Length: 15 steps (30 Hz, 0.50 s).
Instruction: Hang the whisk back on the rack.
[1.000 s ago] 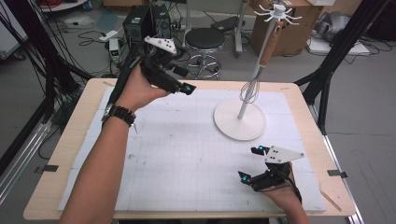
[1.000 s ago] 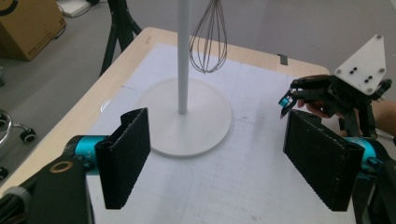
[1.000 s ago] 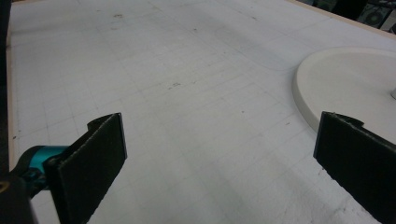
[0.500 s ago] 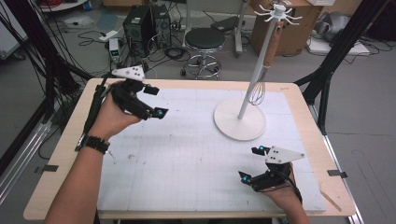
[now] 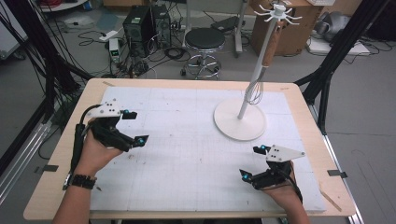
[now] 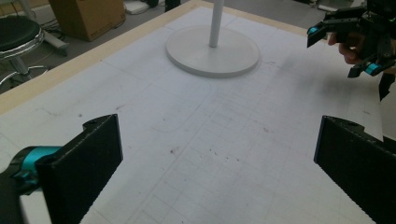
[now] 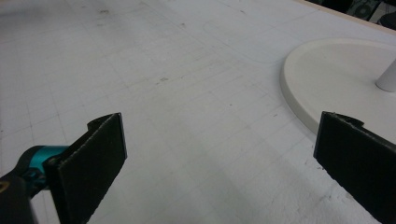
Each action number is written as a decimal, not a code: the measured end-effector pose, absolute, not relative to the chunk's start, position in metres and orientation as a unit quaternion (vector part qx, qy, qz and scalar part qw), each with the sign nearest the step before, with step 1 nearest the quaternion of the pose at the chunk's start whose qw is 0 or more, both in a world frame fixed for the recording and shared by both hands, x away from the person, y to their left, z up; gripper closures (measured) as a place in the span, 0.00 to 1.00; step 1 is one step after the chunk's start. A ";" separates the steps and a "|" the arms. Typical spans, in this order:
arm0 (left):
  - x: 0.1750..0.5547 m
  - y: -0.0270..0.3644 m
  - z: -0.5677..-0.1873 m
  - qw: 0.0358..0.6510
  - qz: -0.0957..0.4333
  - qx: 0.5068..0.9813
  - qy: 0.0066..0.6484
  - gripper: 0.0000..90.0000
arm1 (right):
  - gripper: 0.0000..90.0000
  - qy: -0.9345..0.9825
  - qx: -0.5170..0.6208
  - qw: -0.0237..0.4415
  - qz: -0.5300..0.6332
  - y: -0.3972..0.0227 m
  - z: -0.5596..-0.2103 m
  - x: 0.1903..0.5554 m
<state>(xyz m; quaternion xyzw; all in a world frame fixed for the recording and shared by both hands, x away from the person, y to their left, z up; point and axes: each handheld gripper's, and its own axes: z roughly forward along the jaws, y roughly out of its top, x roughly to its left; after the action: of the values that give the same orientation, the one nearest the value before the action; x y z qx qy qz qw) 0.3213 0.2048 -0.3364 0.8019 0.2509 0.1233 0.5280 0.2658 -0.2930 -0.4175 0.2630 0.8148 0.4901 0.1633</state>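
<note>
A white stand (image 5: 240, 122) with a round base rises at the table's back right. A whisk (image 5: 255, 92) with a wooden handle hangs from the hooks at its top. My left gripper (image 5: 135, 127) hovers over the left side of the white mat, open, nothing between its jaws. In the left gripper view the stand's base (image 6: 212, 50) lies ahead and the other gripper (image 6: 345, 49) shows at upper right. My right gripper (image 5: 252, 162) rests low near the front right of the mat, open and empty. The right gripper view shows the stand's base (image 7: 336, 79) close at right.
A white gridded mat (image 5: 196, 149) covers the wooden table (image 5: 60, 154). Behind the table stand a black stool (image 5: 204, 42), a computer tower (image 5: 137, 23), cables and a cardboard box (image 5: 292, 28). Black frame legs (image 5: 336, 60) flank the right side.
My left gripper has come back from the far left of the table toward the person and down, now lower over the left of the mat. The right gripper has stayed put.
</note>
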 end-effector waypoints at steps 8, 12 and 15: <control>0.302 0.206 -0.376 0.528 0.125 0.798 0.261 0.02 | 0.02 0.813 0.270 0.163 0.490 -0.295 -0.419 0.269; 0.292 0.203 -0.387 0.529 0.117 0.802 0.252 0.02 | 0.02 0.815 0.272 0.162 0.486 -0.294 -0.419 0.270; 0.286 0.203 -0.391 0.533 0.118 0.800 0.250 0.02 | 0.01 0.815 0.273 0.163 0.484 -0.294 -0.420 0.270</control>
<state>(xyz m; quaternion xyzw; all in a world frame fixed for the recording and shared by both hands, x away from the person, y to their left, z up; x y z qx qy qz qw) 0.2862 0.2029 -0.3909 0.7996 0.2496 0.1179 0.5334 0.2699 -0.2940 -0.4199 0.2729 0.8152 0.4841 0.1632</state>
